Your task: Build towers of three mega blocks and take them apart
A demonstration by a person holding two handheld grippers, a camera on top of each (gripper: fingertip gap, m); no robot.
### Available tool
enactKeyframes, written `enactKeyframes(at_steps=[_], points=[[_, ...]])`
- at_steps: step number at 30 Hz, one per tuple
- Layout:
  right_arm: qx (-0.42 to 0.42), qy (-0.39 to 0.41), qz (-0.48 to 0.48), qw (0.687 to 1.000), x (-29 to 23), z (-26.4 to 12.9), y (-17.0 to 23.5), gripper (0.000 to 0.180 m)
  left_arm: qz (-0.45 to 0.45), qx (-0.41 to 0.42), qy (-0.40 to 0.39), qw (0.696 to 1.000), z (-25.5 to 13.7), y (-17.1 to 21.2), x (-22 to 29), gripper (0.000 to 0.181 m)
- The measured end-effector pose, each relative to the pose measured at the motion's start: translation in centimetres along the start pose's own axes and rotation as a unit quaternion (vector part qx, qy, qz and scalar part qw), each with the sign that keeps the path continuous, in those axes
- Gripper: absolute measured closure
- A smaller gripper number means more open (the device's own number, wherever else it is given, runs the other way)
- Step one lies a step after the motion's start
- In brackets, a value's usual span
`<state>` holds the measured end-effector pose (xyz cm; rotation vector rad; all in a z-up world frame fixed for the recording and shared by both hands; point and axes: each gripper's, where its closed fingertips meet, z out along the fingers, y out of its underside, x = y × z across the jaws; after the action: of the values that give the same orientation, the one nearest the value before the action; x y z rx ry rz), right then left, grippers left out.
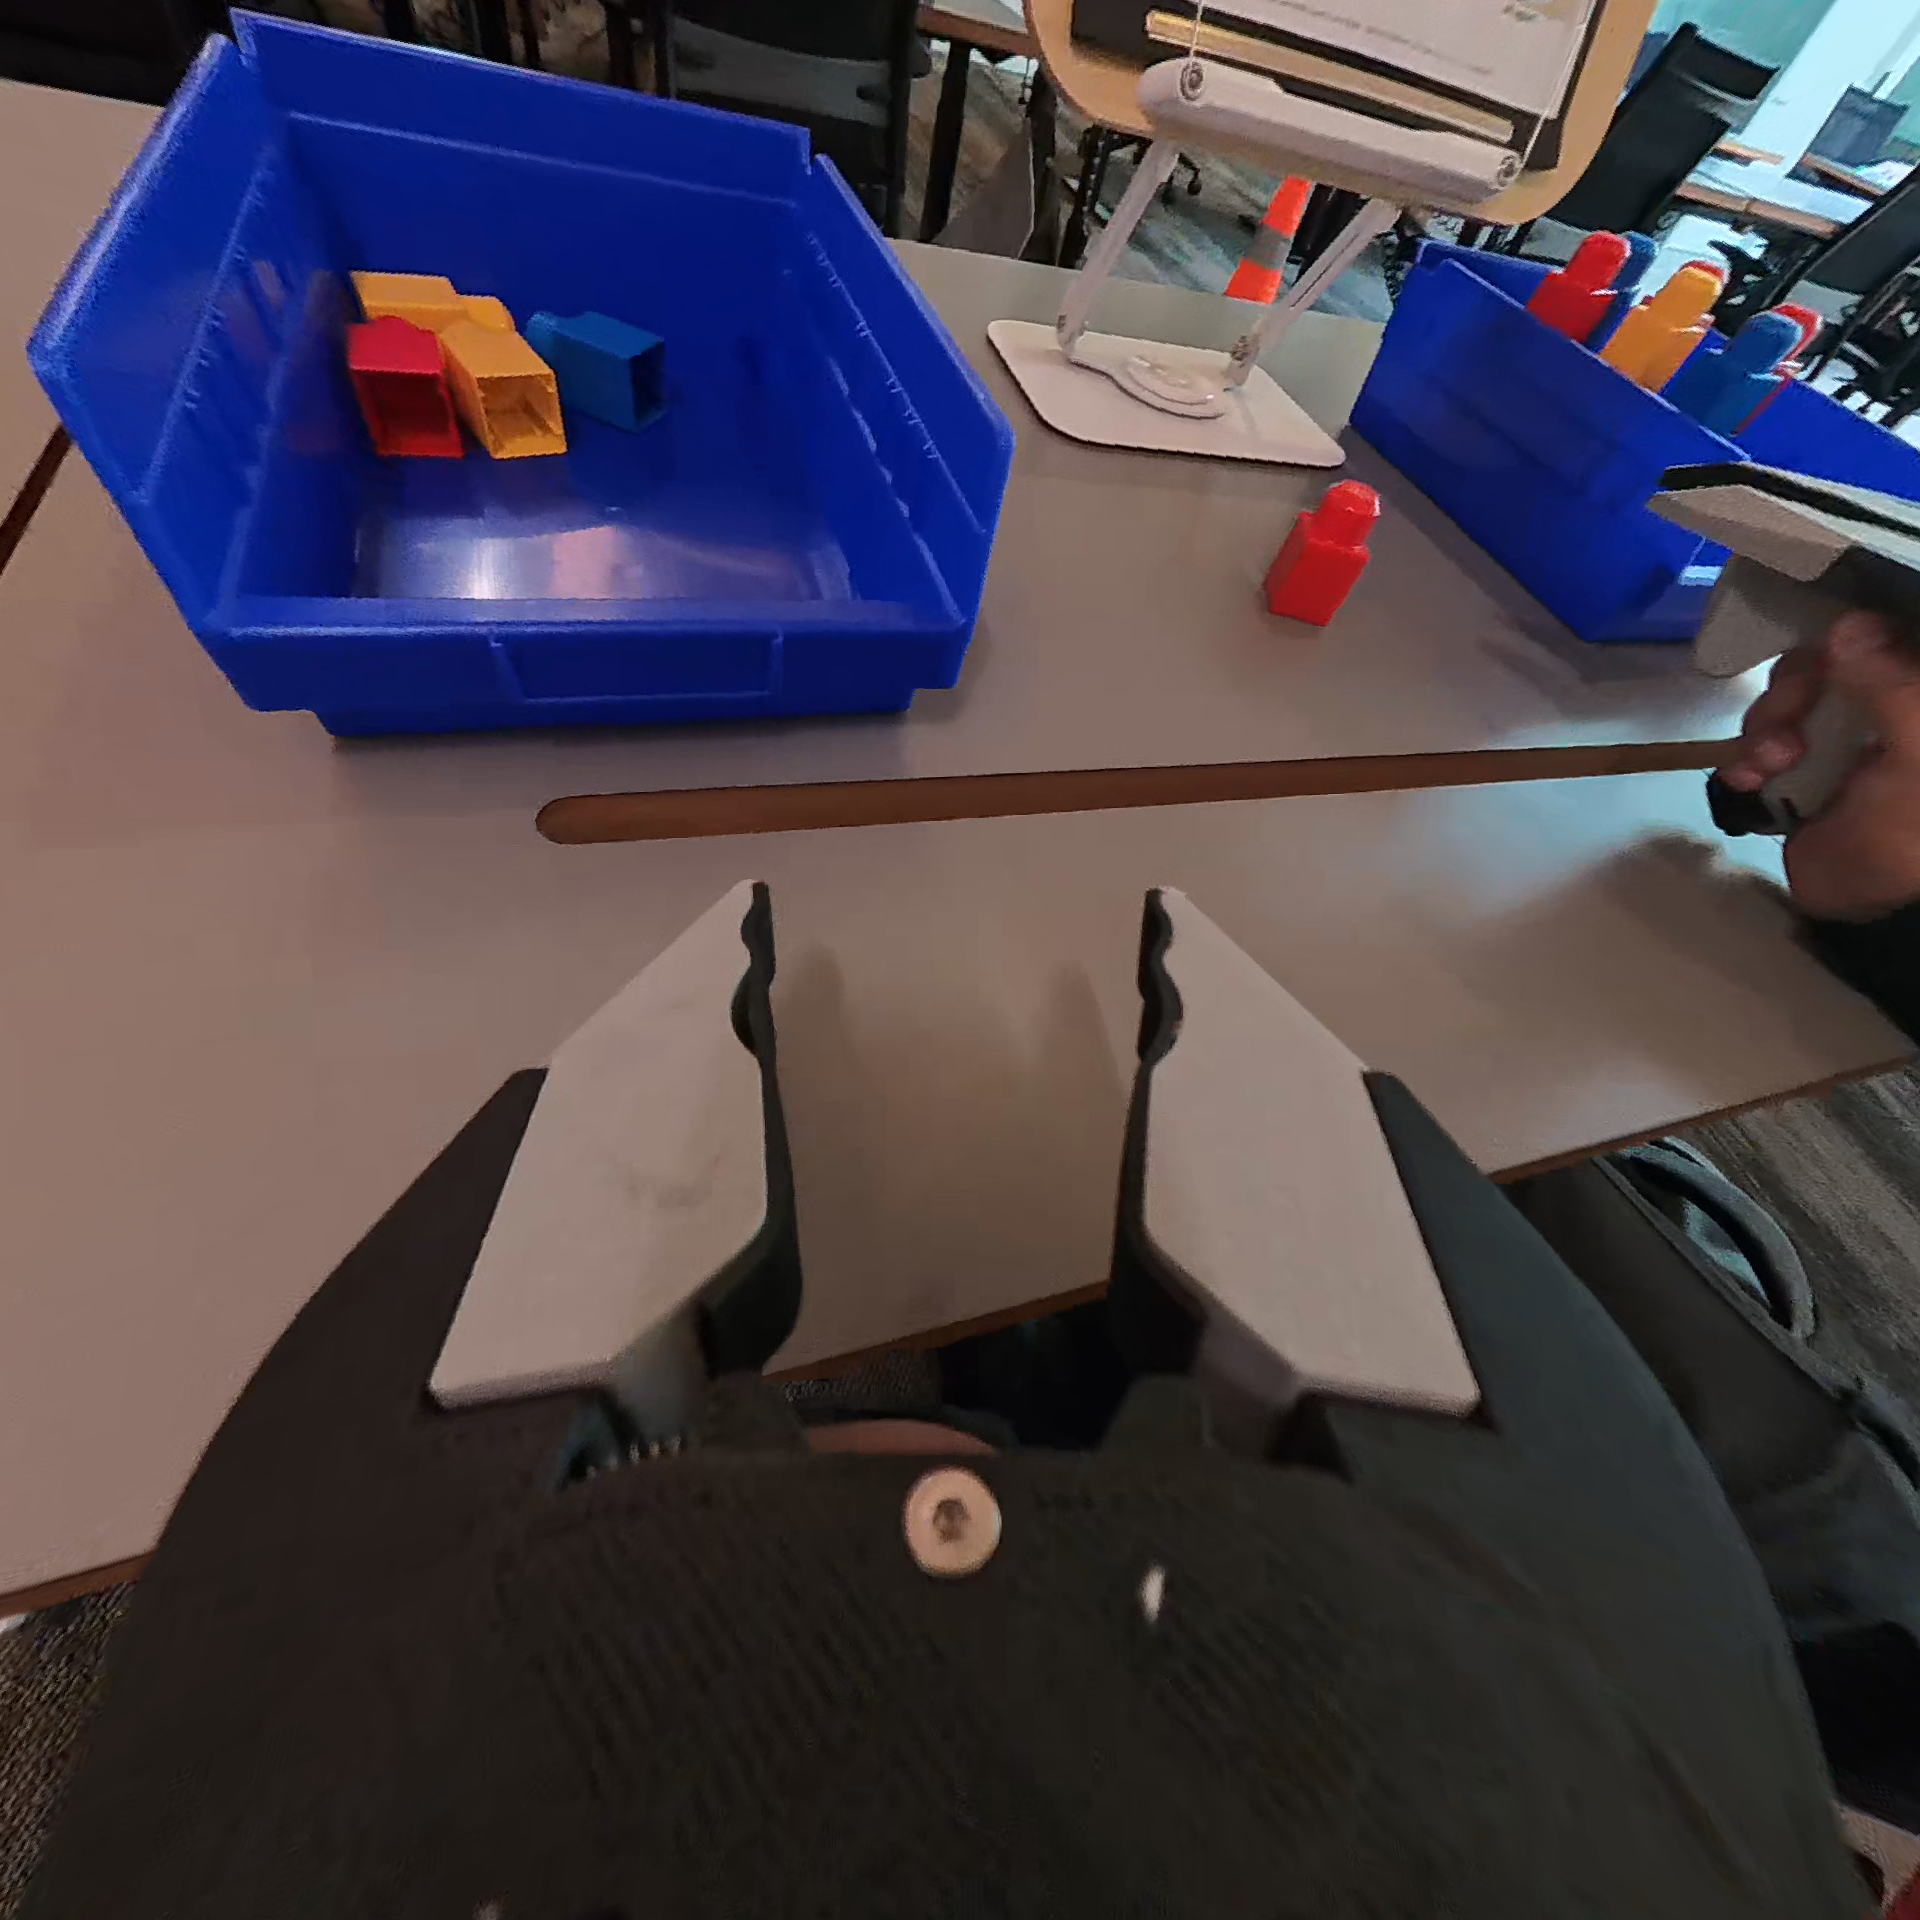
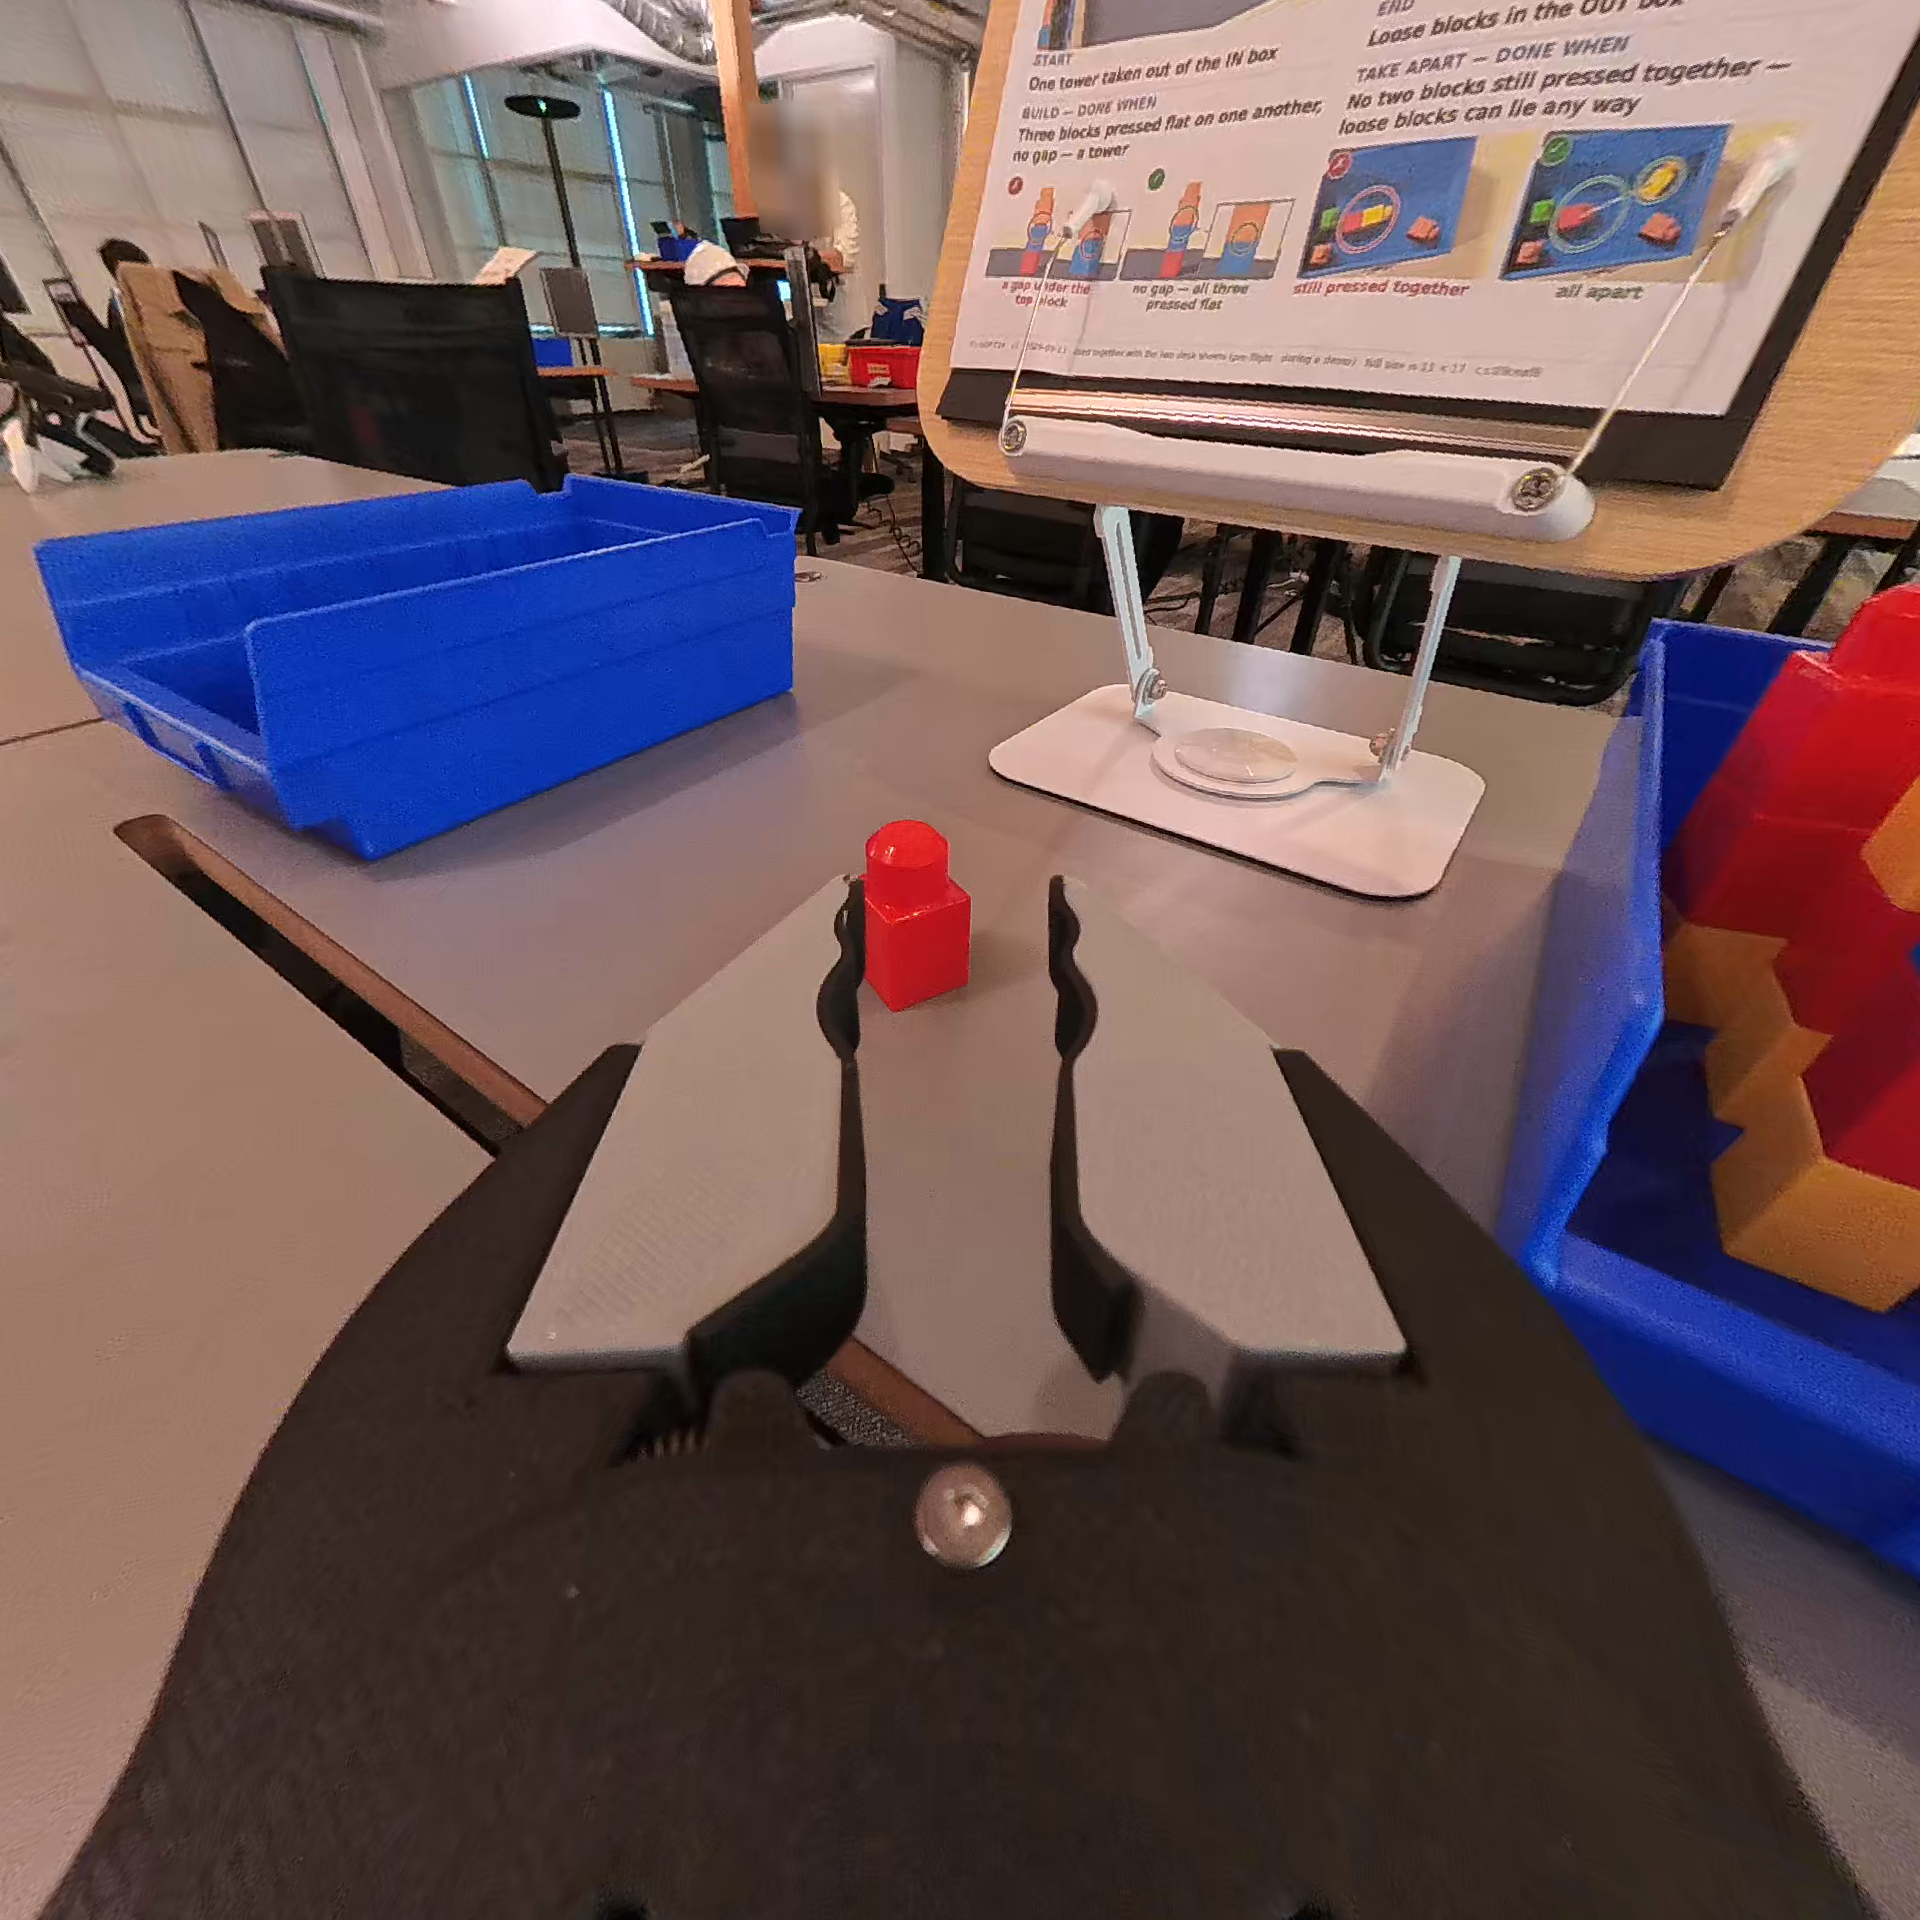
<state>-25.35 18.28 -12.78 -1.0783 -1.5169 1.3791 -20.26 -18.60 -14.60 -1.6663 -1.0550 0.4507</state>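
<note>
A single red mega block (image 1: 1322,556) stands upright on the grey table (image 1: 312,935), between the two blue bins. In the right wrist view the red block (image 2: 916,925) sits just beyond my right gripper (image 2: 951,896), near its left fingertip; the gripper is open and empty. My left gripper (image 1: 954,904) is open and empty over the bare table near its front edge. The left blue bin (image 1: 582,665) holds several loose blocks: a red one (image 1: 400,390), yellow ones (image 1: 499,384) and a blue one (image 1: 608,369). The right blue bin (image 1: 1527,488) holds stacked block towers (image 2: 1829,987). The right gripper also shows at the right edge of the left wrist view (image 1: 1766,520), held by a hand.
A white stand (image 2: 1247,790) carrying an instruction board (image 2: 1434,208) sits at the back between the bins. A dark slot (image 1: 1039,795) runs across the table. Chairs, desks and an orange cone (image 1: 1273,239) lie beyond the table. Some 40 cm of space lies between my two pairs of fingers.
</note>
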Motion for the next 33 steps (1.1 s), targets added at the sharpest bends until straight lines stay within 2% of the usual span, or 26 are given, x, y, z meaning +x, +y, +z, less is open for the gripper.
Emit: enactKeyframes(at_steps=[9,18,24,33], points=[[-0.042,-0.031,-0.055,0.997,-1.2,3.1,1.3,0.147,0.025,-0.001,-0.018,1.0,4.0,-1.1,-0.2,0.111],[-0.066,-0.043,-0.104,0.991,-1.5,6.0,2.0,0.147,0.02,0.017,-0.054,0.998,7.3,-6.2,-3.8,0.109],[-0.058,-0.049,-0.091,0.993,-1.3,6.5,1.7,0.146,0.021,0.012,-0.091,0.996,10.9,-9.9,-6.3,0.107],[-0.055,-0.052,-0.07,0.995,-0.5,7.2,1.5,0.144,0.041,-0.024,-0.124,0.991,17.1,-11.9,-8.9,0.106]])
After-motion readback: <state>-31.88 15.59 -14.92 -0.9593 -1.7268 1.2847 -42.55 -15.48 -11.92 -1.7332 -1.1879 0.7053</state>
